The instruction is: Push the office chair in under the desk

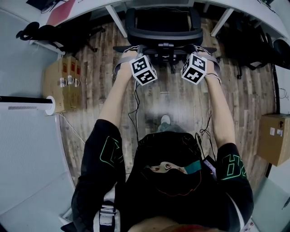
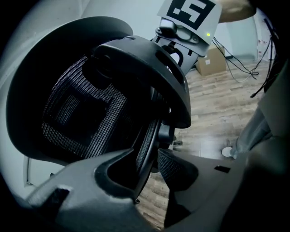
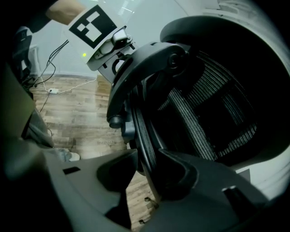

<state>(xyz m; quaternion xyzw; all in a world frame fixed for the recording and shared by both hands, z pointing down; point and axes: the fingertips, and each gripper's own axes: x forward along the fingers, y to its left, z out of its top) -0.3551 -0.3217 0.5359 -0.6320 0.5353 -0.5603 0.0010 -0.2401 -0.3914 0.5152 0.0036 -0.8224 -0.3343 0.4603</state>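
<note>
The left gripper (image 2: 147, 165) and right gripper (image 3: 147, 165) each pinch a side edge of the chair (image 1: 164, 34), which sits at the desk (image 1: 93, 7) edge between its white legs (image 1: 117, 20), with open floor (image 1: 174, 97) behind.

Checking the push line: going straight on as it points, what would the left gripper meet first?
The office chair backrest: its edge sits between the jaws of the left gripper, apparently gripped.

Head view steeply down; both gripper views close on shared chair back (image 2: 81, 113)
</note>
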